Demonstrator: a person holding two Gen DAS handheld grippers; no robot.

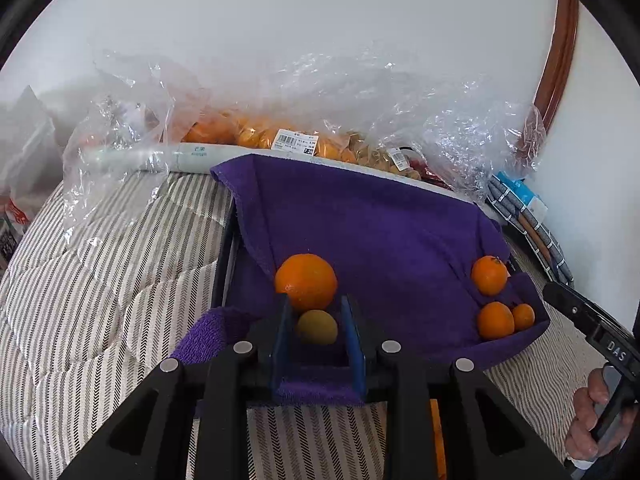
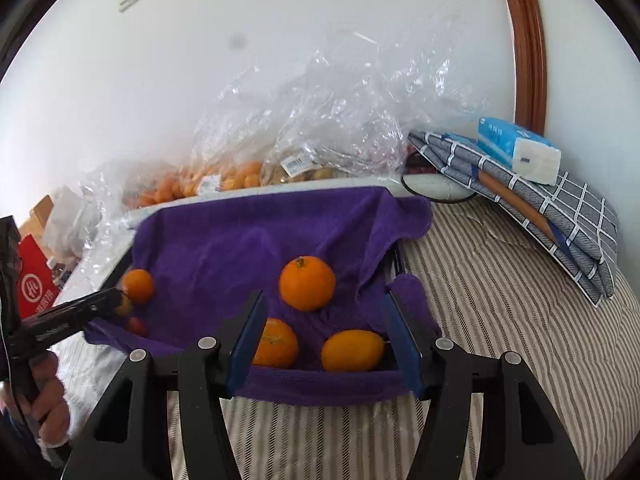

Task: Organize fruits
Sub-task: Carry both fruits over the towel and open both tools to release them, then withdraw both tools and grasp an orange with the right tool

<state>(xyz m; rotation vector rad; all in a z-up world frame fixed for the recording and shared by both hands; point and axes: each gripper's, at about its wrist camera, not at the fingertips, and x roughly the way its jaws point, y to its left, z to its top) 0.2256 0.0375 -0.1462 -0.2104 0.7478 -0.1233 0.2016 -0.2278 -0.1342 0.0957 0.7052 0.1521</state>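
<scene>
Oranges [image 2: 307, 284] are lying on a purple towel [image 2: 248, 236] spread over a striped quilt [image 2: 500, 320] beside a white wall [image 2: 280, 40]; left gripper [image 1: 316, 326] is loosely straddling a yellowish fruit [image 1: 317, 327], right gripper [image 2: 324, 340] is gaping empty.

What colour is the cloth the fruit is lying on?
Deep purple: the towel looks plain, with no pattern. It shows best in the right wrist view.

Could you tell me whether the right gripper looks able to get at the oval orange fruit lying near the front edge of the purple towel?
Probably yes. The right gripper is open, and the oval fruit lies on the purple towel between its fingers, with nothing covering it. The round orange beside it sits close to the left finger.
</scene>
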